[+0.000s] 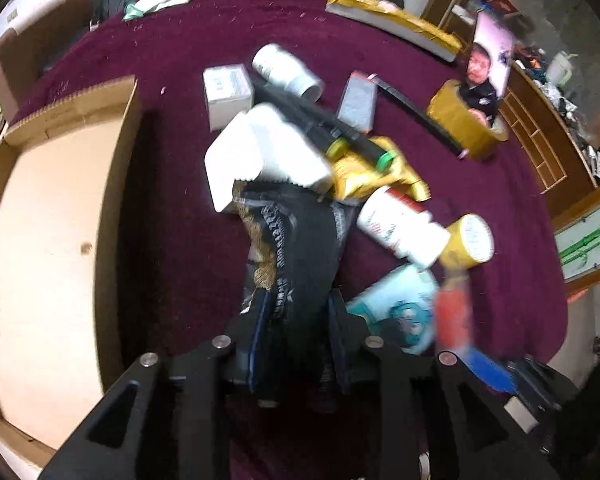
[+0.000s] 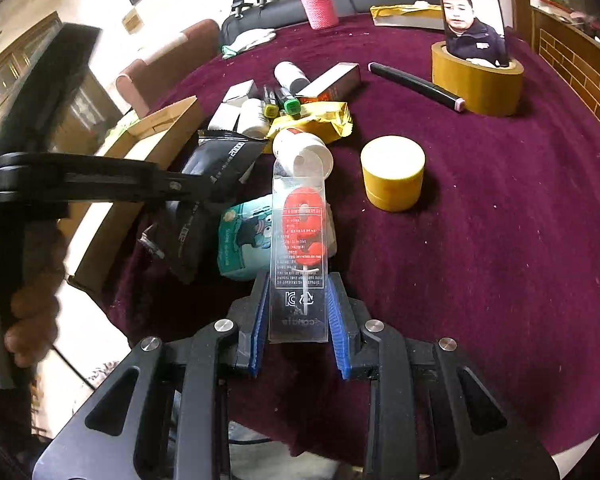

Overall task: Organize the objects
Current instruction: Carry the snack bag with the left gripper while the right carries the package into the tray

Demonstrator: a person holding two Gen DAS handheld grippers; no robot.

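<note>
On a round table covered in a maroon cloth (image 2: 480,220), the left gripper (image 1: 296,312) pinches a black foil pouch (image 1: 296,240) between its narrowly set jaws and holds it lifted above the clutter; in the right wrist view the same pouch (image 2: 216,160) hangs from that gripper's fingers, just beside the open cardboard box (image 1: 52,220) that sits at the table's left edge. The right gripper (image 2: 299,312) has its blue pads closed narrowly against both sides of a clear plastic pack with a red number candle (image 2: 300,240), held upright over the pile. Below it lie a teal cartoon packet (image 2: 244,236) and a white bottle with a red label (image 2: 300,152) on its side, next to a gold packet (image 2: 320,118). A yellow round jar (image 2: 393,172) stands near, apart from the heap. Farther back, a phone (image 2: 472,12) stands in a roll of tan tape (image 2: 478,80).
</note>
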